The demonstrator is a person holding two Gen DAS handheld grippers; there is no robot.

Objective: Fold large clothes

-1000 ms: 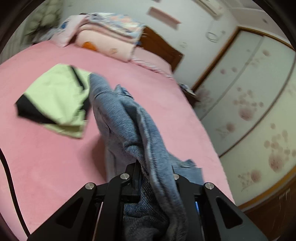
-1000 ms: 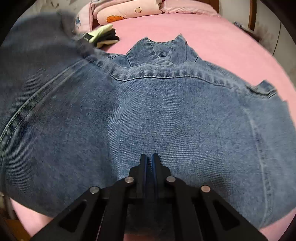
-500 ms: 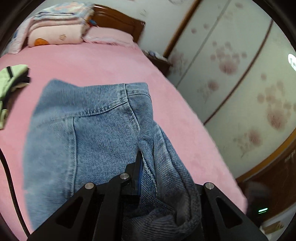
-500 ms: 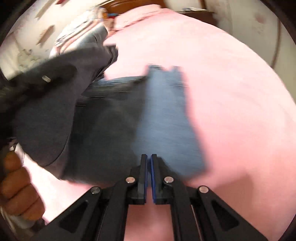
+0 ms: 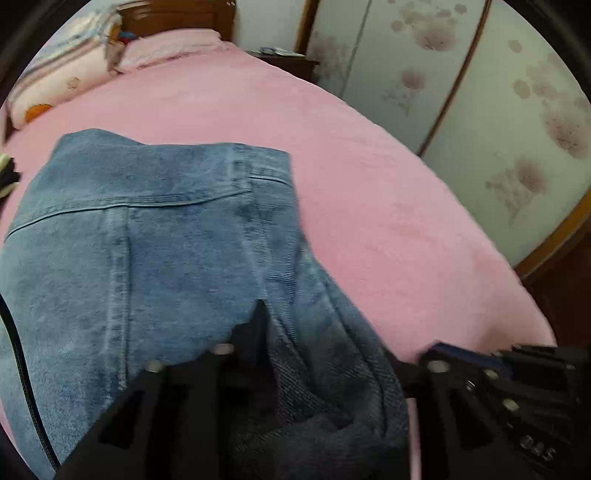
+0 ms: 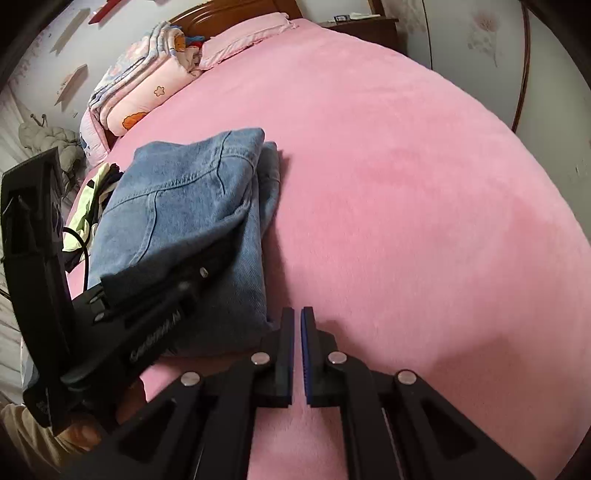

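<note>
A blue denim jacket lies folded on the pink bed. My left gripper is low over the jacket's near right edge. Its jaws are opening, and a loose fold of denim still lies between them and drapes over the right one. The right wrist view shows the same jacket with the left gripper resting on its near part. Just off the jacket's near right corner, my right gripper hovers over bare sheet, shut with nothing between its pads. Its tip shows beside the left gripper.
A green and black garment lies left of the jacket. Folded quilts and a pillow are stacked at the headboard. A dark nightstand and flower-patterned wardrobe doors border the bed's right side. A hand holds the left gripper.
The left gripper swung the jacket's side over and down onto the rest, then its jaws parted. The right gripper slid off the denim to the bare sheet, still shut.
</note>
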